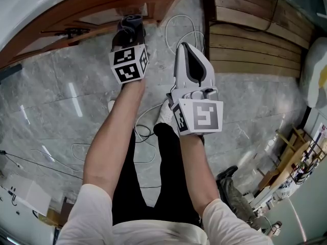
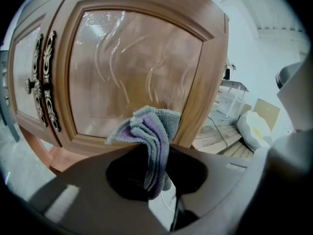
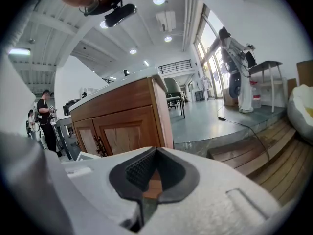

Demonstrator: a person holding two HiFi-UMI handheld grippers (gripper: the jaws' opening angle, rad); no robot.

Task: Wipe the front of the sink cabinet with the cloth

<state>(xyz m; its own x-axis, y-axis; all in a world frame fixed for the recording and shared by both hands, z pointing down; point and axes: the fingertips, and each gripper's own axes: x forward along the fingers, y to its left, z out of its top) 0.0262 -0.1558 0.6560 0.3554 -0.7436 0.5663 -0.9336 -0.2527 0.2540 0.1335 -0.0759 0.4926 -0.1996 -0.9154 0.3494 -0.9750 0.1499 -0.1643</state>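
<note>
The wooden sink cabinet [image 1: 87,6] runs along the top left of the head view. In the left gripper view its right door panel [image 2: 137,67] fills the frame close ahead, with ornate metal handles [image 2: 46,82] at the left. My left gripper [image 2: 156,148] is shut on a folded grey and purple cloth [image 2: 151,131], which sticks out toward the lower right corner of that door. The head view shows the cloth [image 1: 132,20] just short of the cabinet base. My right gripper [image 1: 187,50] hangs beside it, shut and holding nothing, with the cabinet [image 3: 122,116] some way ahead of it.
Wooden steps [image 1: 250,34] rise to the right of the cabinet. White cables [image 1: 179,24] loop over the grey marble floor by my feet. A white sack [image 2: 257,126] lies on the steps. People stand in the distance [image 3: 45,119].
</note>
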